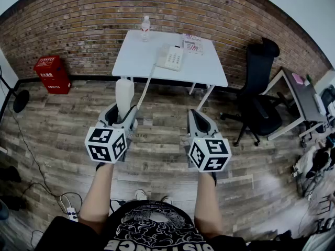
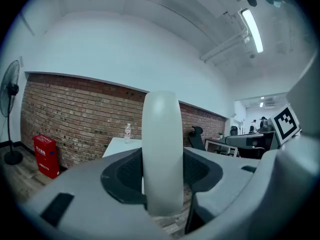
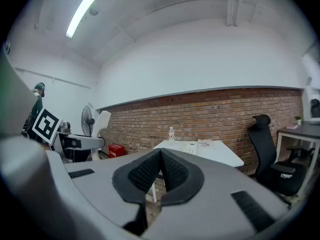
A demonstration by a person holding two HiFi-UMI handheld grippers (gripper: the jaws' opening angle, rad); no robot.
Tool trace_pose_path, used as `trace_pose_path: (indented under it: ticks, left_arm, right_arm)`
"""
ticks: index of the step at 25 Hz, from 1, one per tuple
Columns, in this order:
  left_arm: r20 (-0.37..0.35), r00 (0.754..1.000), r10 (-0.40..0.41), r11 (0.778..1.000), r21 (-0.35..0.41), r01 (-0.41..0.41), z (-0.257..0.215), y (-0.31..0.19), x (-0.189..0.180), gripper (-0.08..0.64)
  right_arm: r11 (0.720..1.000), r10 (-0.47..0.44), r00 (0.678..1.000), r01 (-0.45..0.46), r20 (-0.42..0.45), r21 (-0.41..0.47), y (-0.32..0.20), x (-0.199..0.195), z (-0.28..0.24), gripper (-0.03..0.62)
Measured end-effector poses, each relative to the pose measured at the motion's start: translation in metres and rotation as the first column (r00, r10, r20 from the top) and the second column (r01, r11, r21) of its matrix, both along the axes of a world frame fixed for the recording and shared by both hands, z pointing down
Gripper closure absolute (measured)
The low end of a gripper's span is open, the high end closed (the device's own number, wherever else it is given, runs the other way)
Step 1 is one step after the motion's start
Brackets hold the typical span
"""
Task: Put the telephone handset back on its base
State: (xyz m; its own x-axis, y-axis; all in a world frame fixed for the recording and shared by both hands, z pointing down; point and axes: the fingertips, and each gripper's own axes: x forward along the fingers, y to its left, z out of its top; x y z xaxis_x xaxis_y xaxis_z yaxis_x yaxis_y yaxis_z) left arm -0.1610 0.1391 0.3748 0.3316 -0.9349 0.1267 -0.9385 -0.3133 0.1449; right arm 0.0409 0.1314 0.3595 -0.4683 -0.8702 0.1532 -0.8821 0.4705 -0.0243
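My left gripper is shut on the white telephone handset, which stands upright between its jaws. In the left gripper view the handset fills the middle, pressed between the dark pads. A coiled cord runs from the handset up to the white telephone base on the white table ahead. My right gripper is held at the same height to the right, its jaws shut with nothing between them; the right gripper view shows its pads meeting.
A water bottle and a printed card stand on the table. A red box sits by the brick wall at left. A black office chair and a desk stand at right. Cables lie on the floor at left.
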Motion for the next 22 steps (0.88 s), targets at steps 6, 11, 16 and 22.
trace_pose_path:
  ticks: [6,11,16,22]
  left_arm:
    - [-0.012,1.000,0.017,1.000,-0.015,-0.018,0.009,-0.008,-0.021,0.345]
    - [-0.017,0.999,0.032,0.999,-0.020,-0.032,0.011,-0.020,-0.033,0.345]
    - [-0.014,0.999,0.038,0.999,-0.027,-0.038,0.016,-0.037,-0.037,0.345]
    - [-0.007,0.999,0.034,0.999,-0.037,-0.034,0.023,-0.067,-0.033,0.345]
  right_arm:
    - [1.000,0.015,1.000,-0.015,-0.013,-0.008,-0.004,-0.023,0.005,0.592]
    - [1.000,0.027,0.999,-0.027,-0.017,-0.009,-0.015,-0.035,0.005,0.592]
    - [0.999,0.029,0.999,-0.029,-0.015,-0.015,-0.032,-0.040,0.011,0.592]
    - [1.000,0.018,1.000,-0.018,-0.005,-0.020,-0.063,-0.038,0.019,0.592]
